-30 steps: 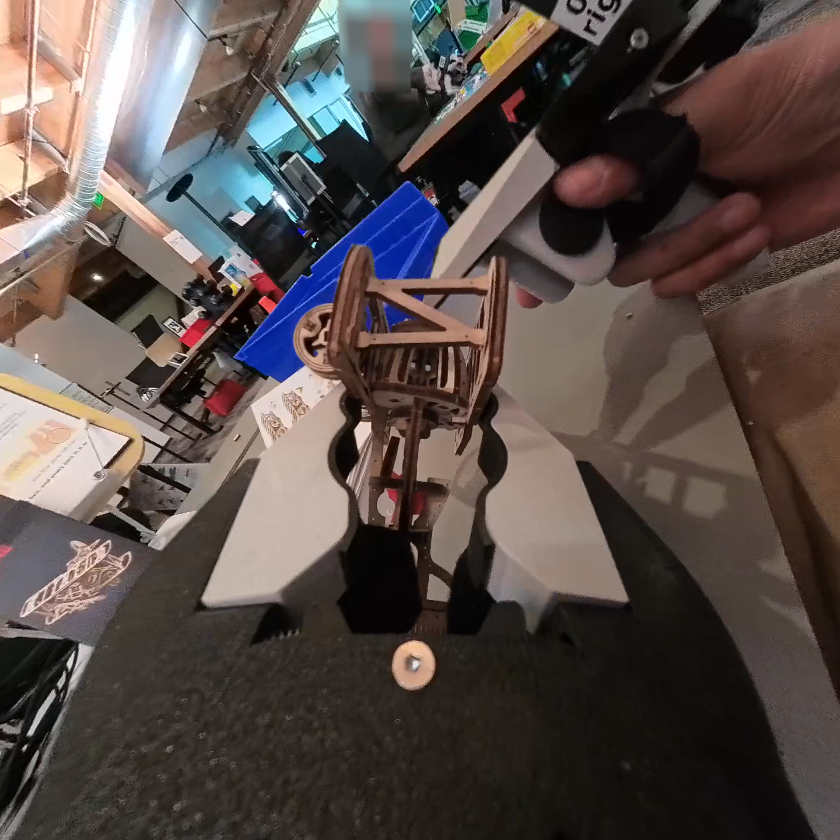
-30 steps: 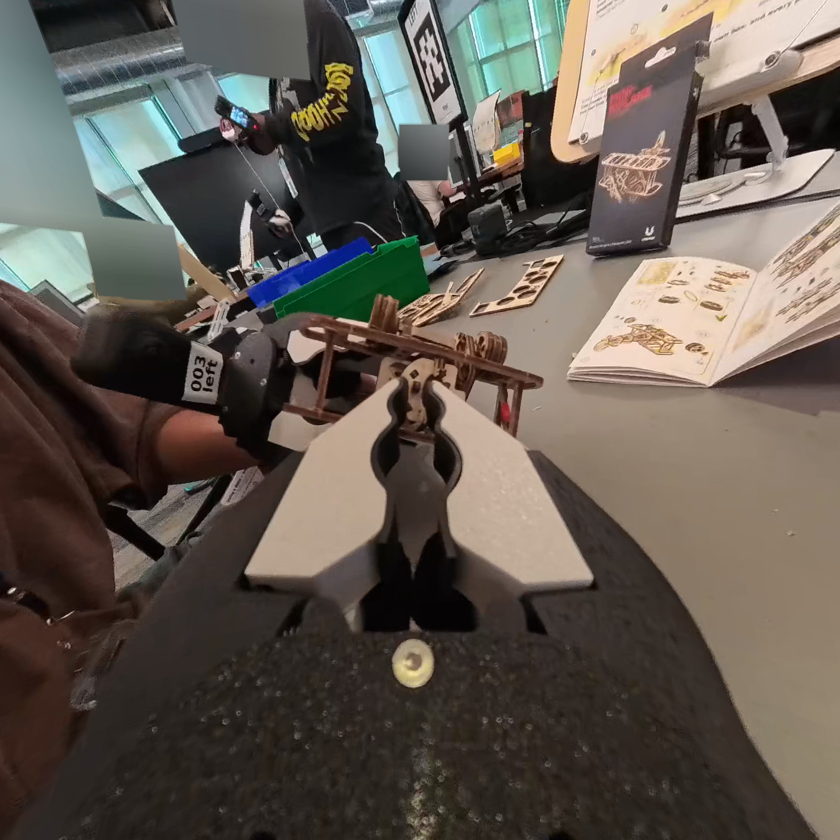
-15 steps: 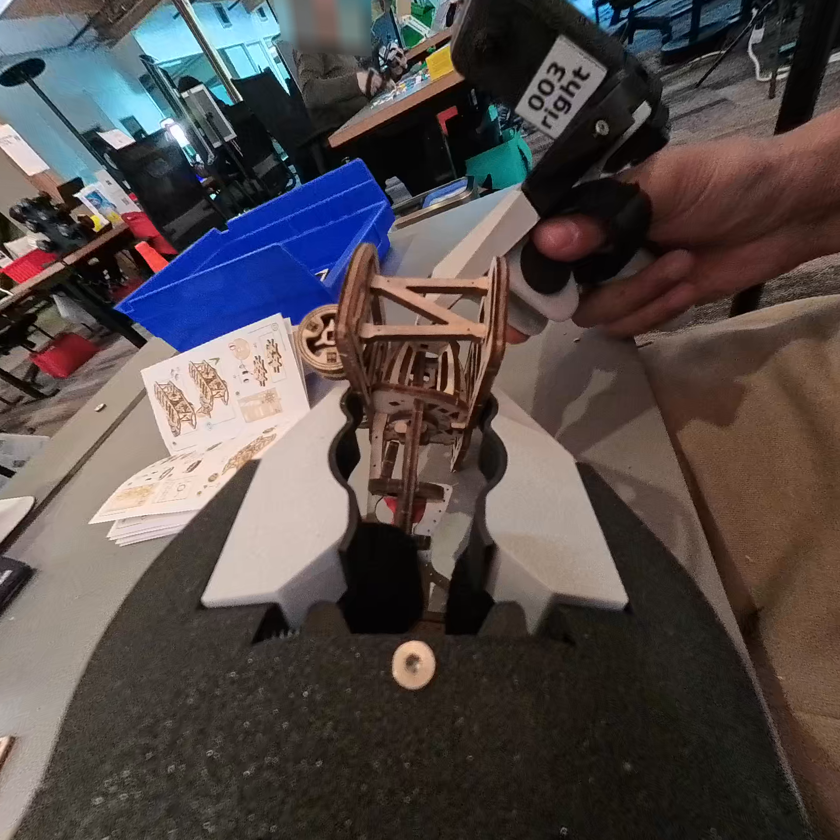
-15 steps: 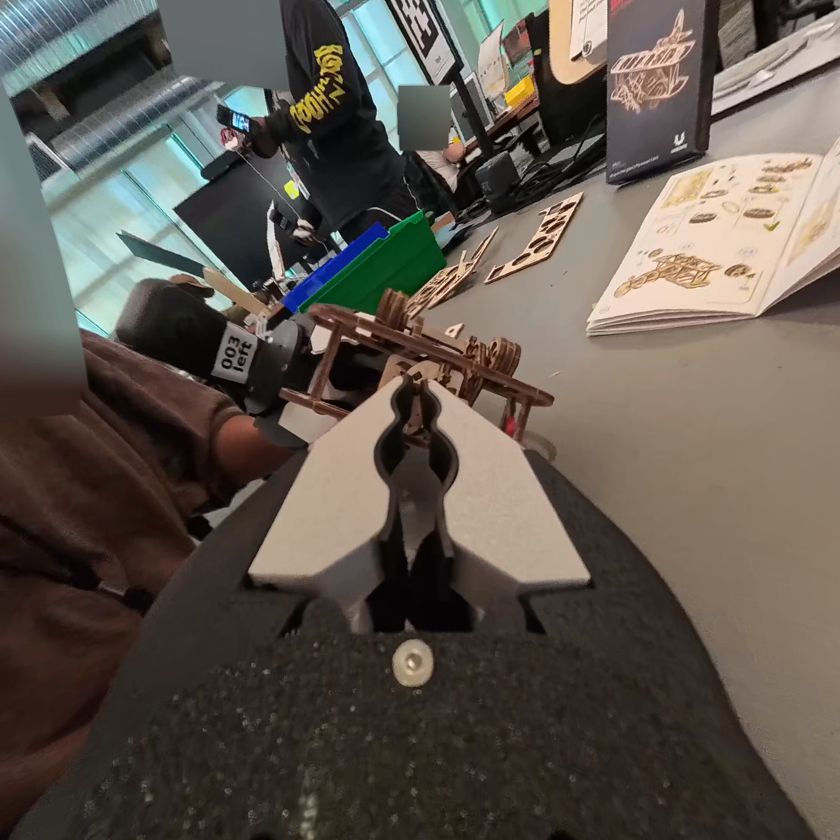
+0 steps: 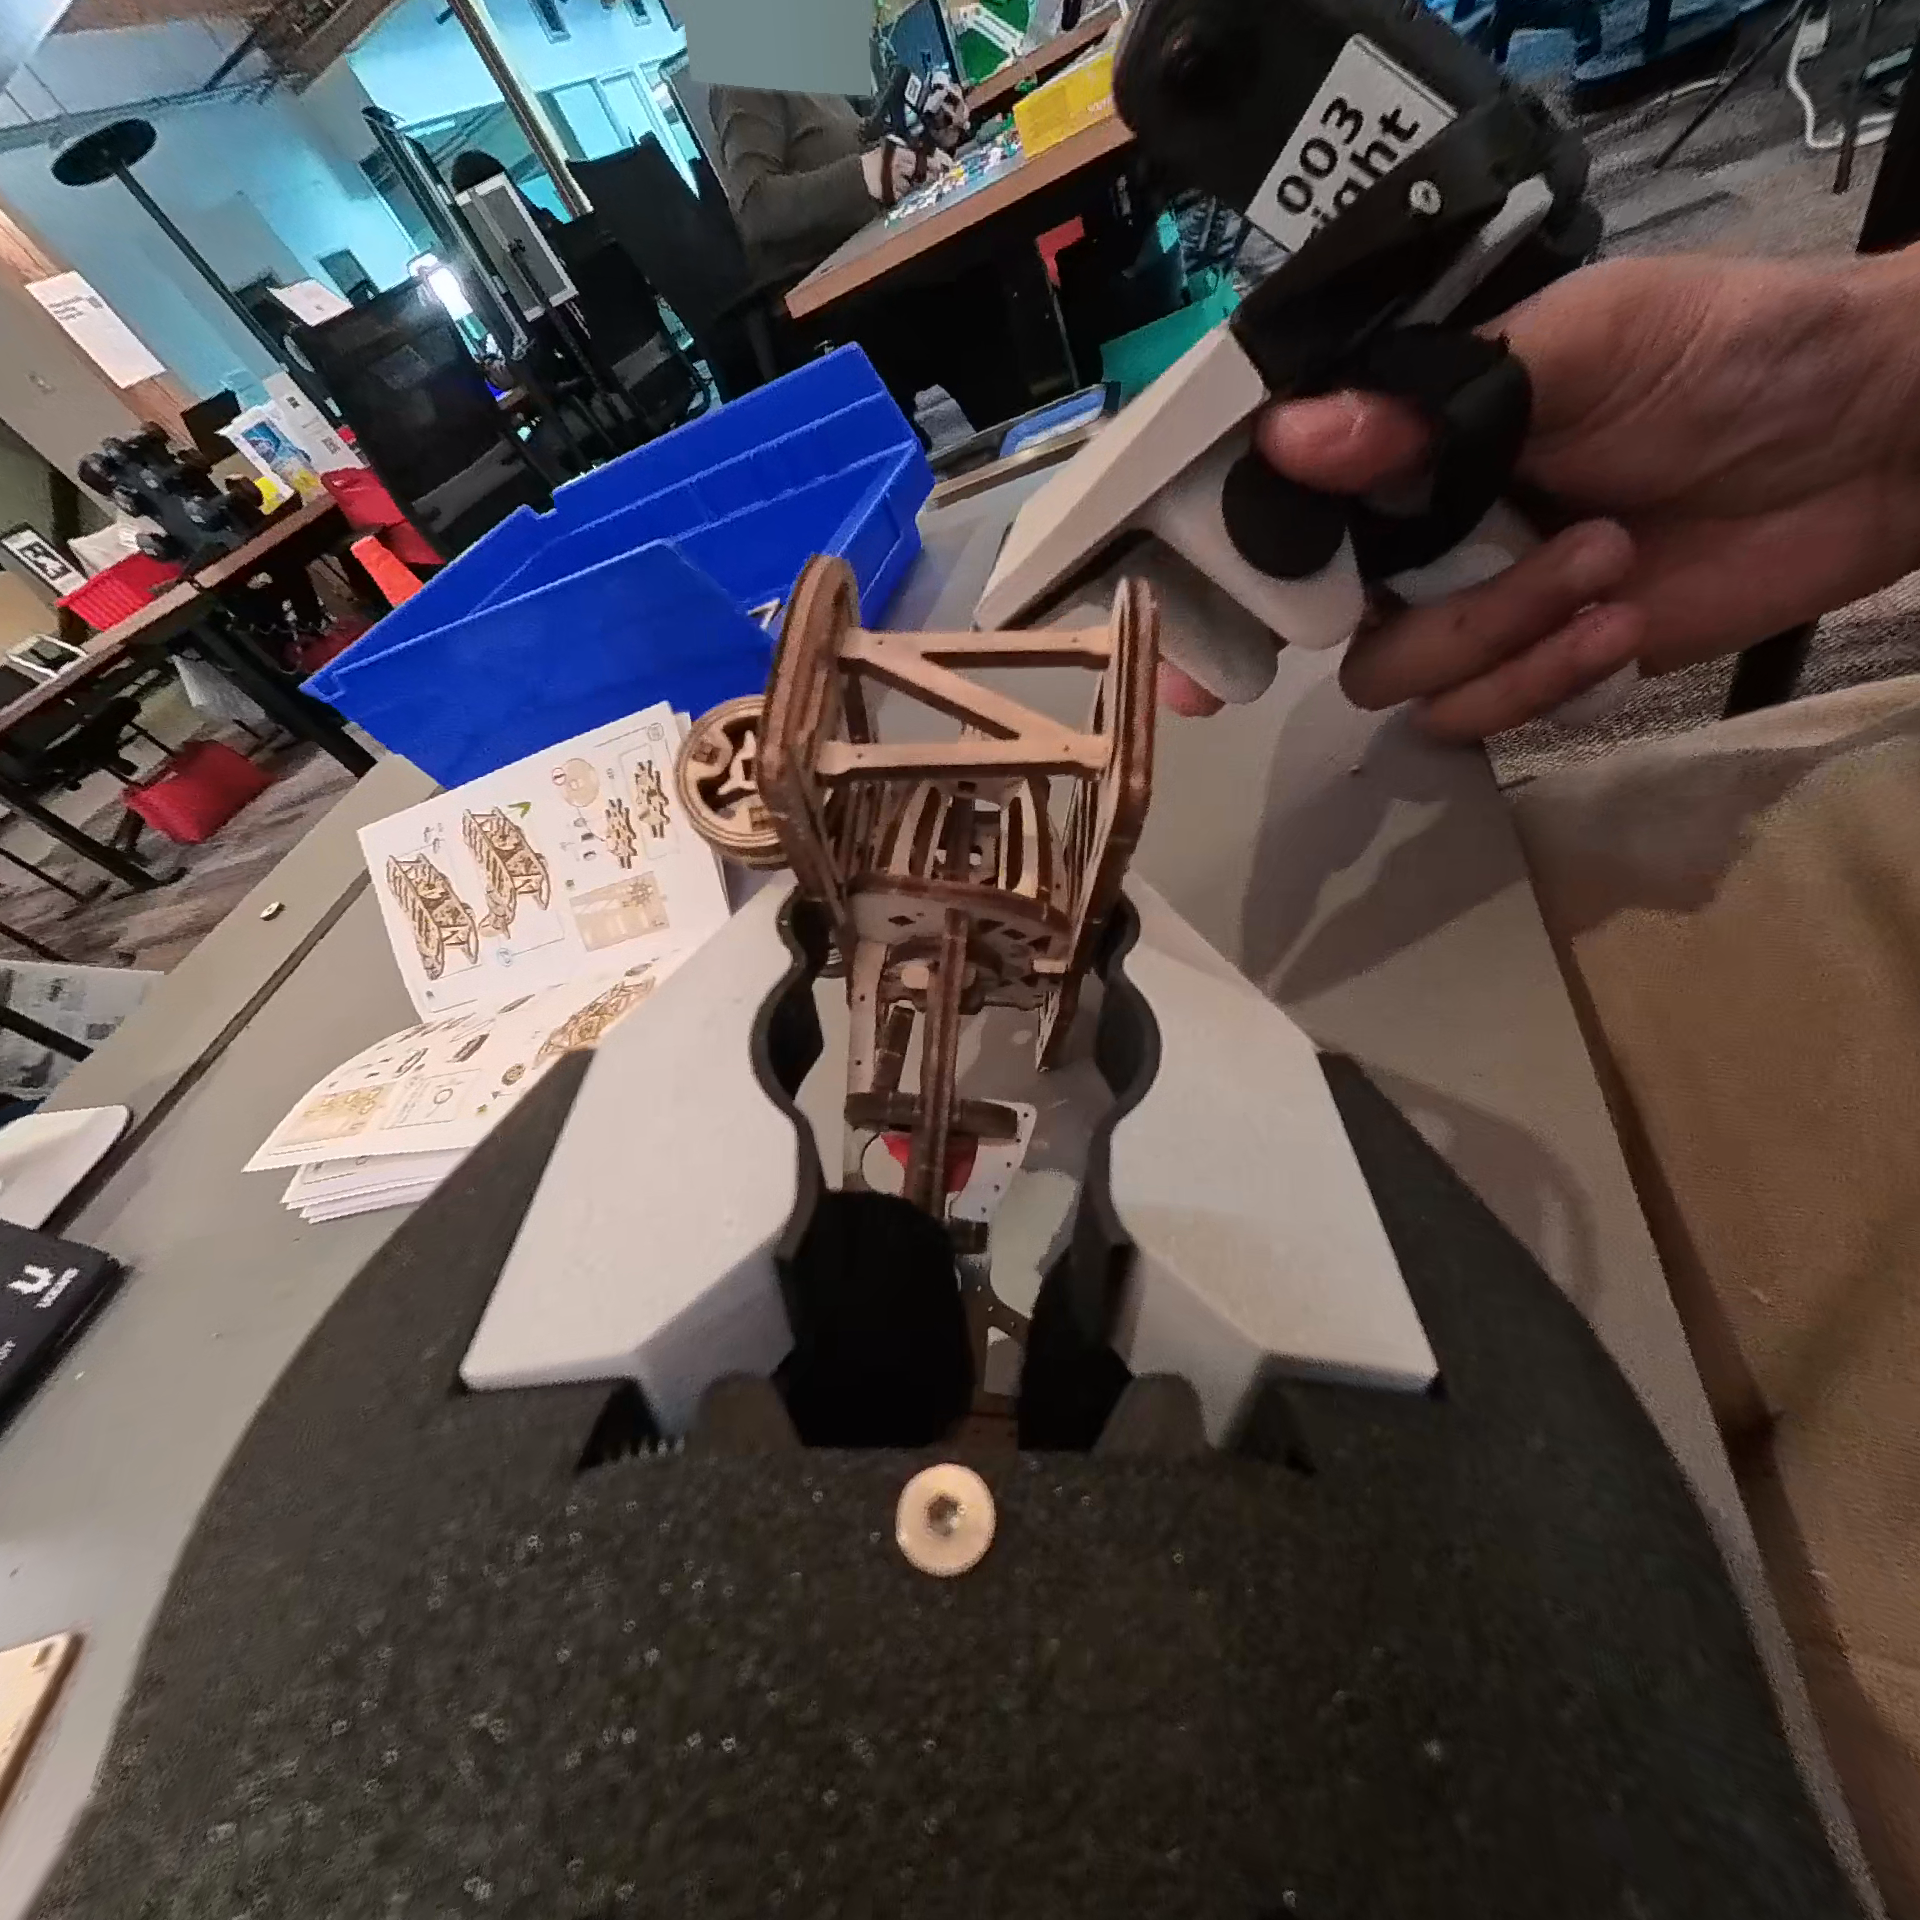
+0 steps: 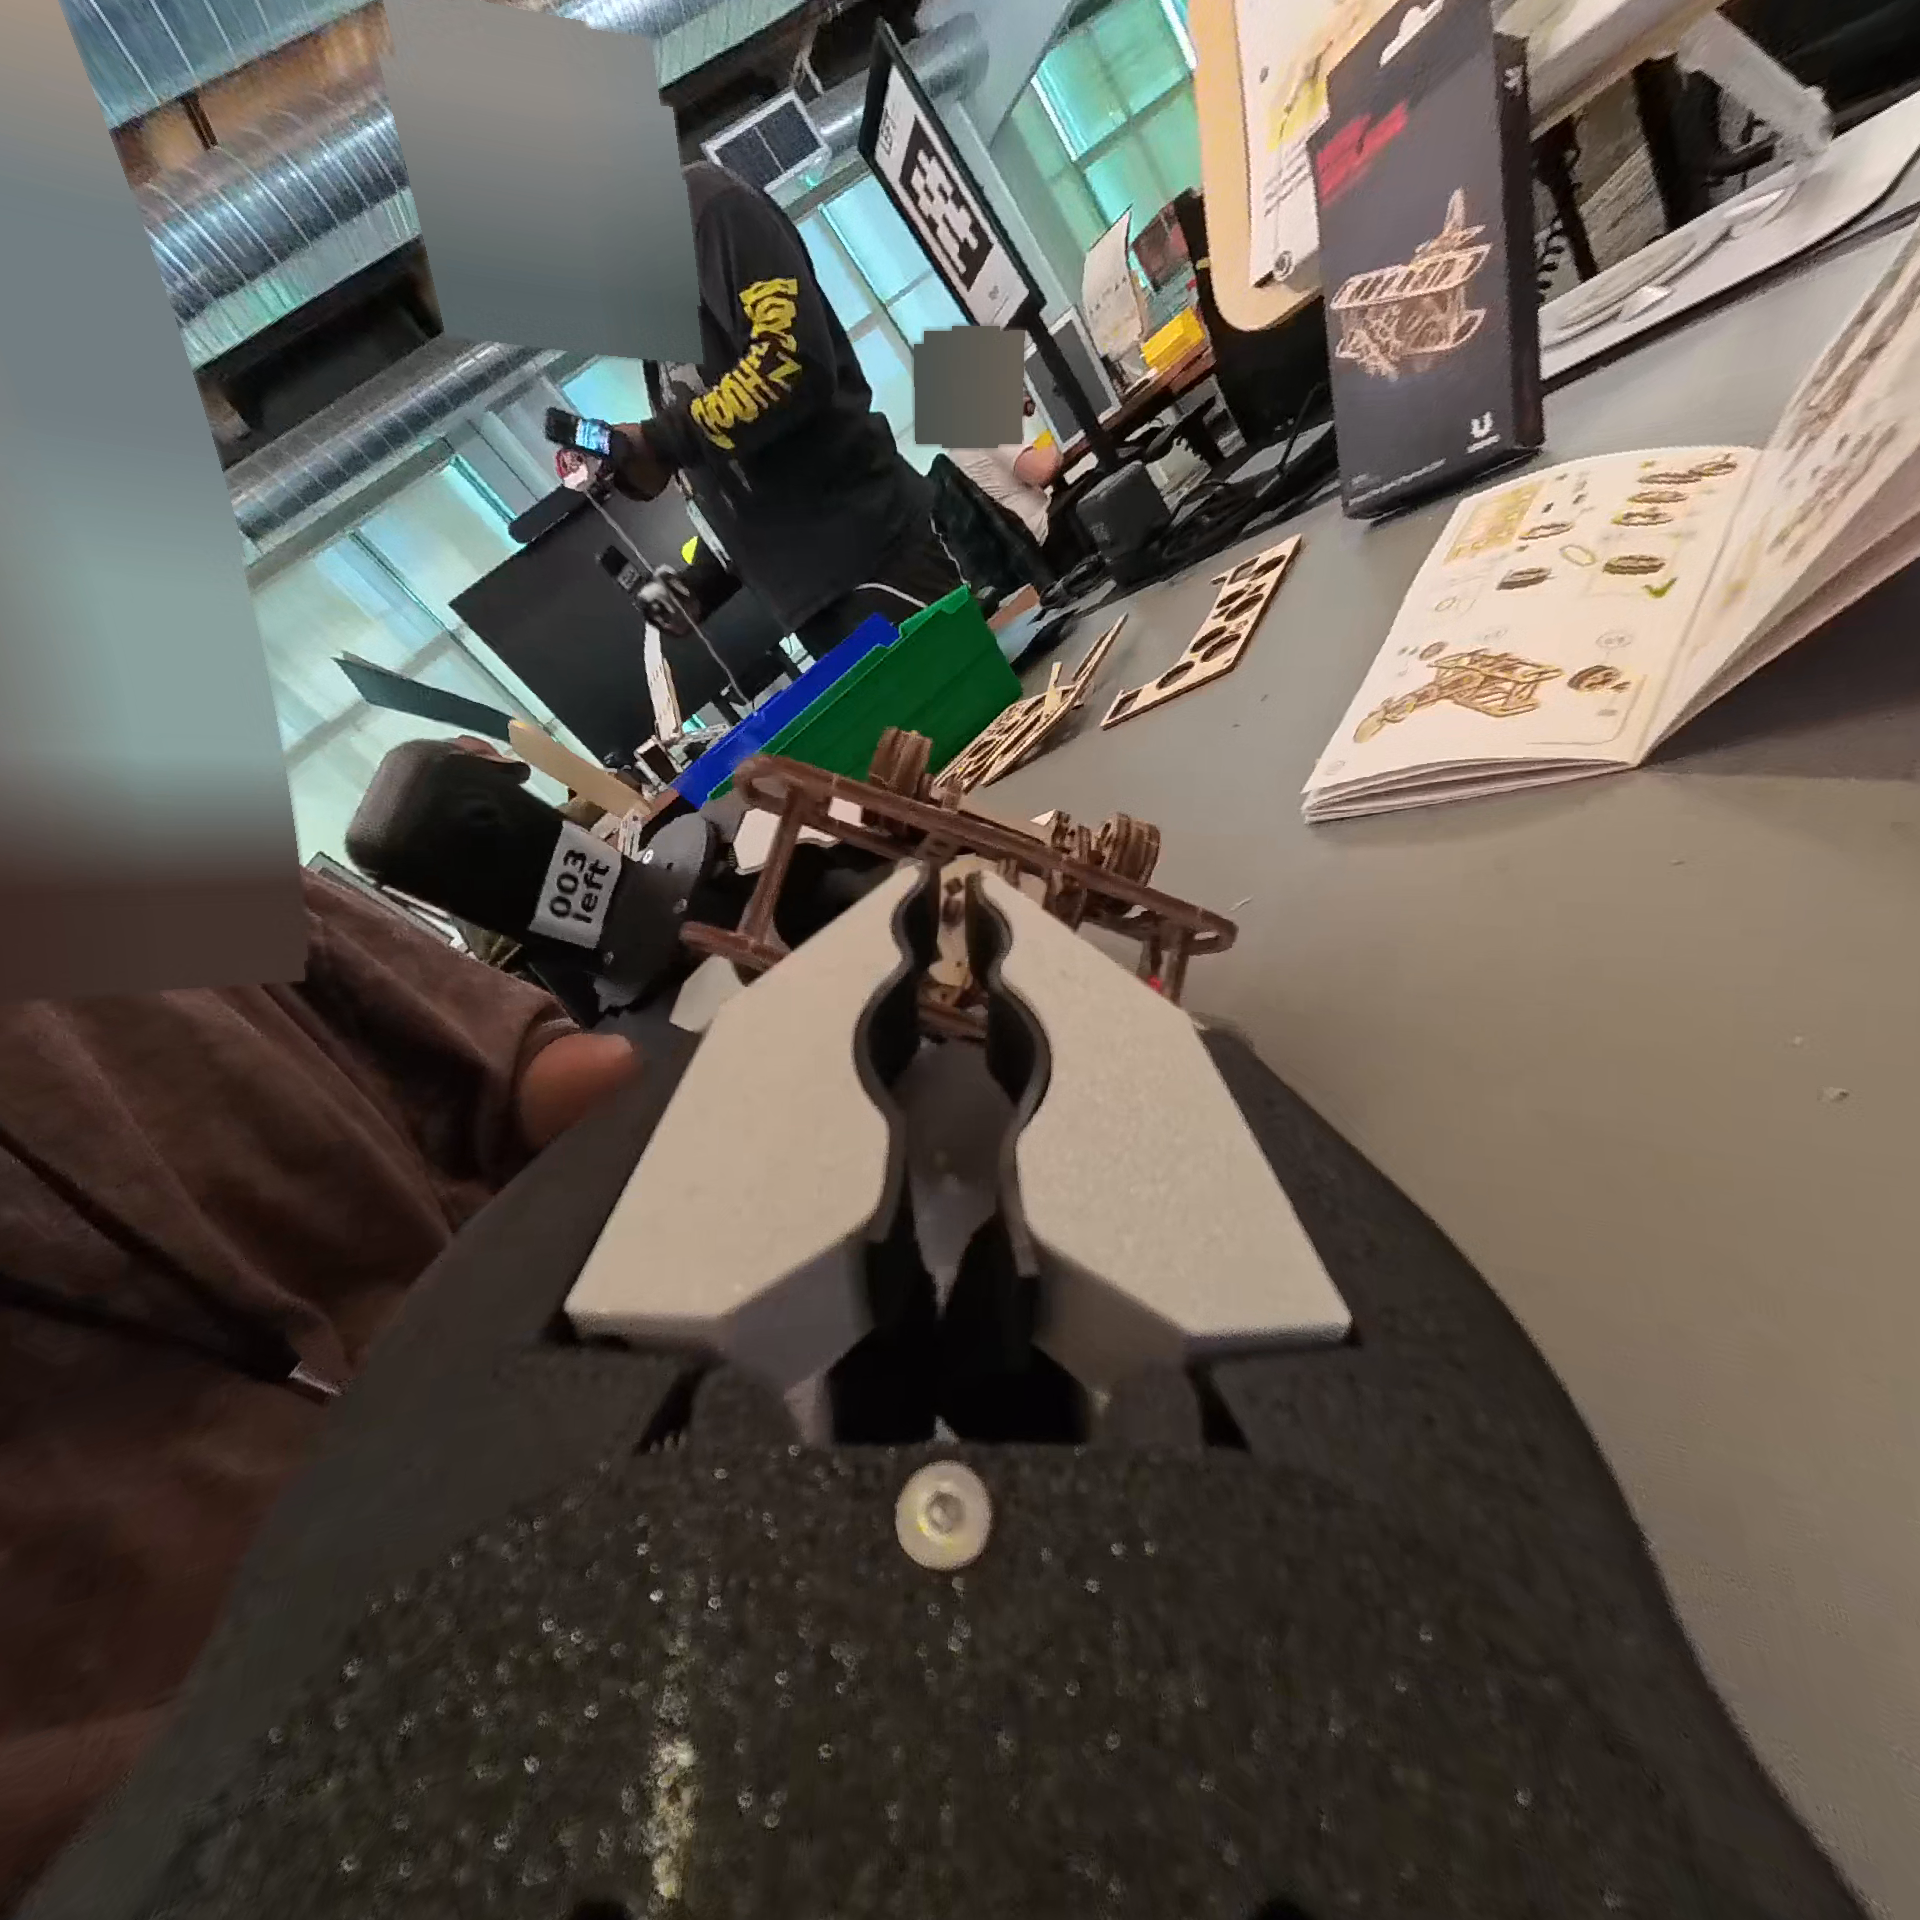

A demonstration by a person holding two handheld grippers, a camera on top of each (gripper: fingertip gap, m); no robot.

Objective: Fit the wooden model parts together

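Note:
A brown wooden biplane model [image 5: 956,748] stands between the fingers of my left gripper [image 5: 956,935]. The fingers press its frame on both sides, just above the grey table [image 5: 1382,935]. My right gripper [image 6: 951,904] is nearly closed on a thin wooden piece on the model's side [image 6: 1039,842]. In the left wrist view the right gripper's body [image 5: 1143,540] reaches in from the upper right in a bare hand. Its fingertips are hidden behind the model. In the right wrist view the left gripper [image 6: 623,904] shows behind the model.
An open instruction booklet [image 5: 540,914] [image 6: 1610,623] lies beside the model. A blue bin [image 5: 623,603] and a green bin [image 6: 904,686] stand behind it. Punched wooden sheets [image 6: 1195,644] and a black box [image 6: 1423,270] are farther back. People stand and sit in the background. Tip to tip, the grippers are about 5 cm apart.
Both views have tilted and swung, with the table now filling more of each. The model stays held by both grippers in the same grip.

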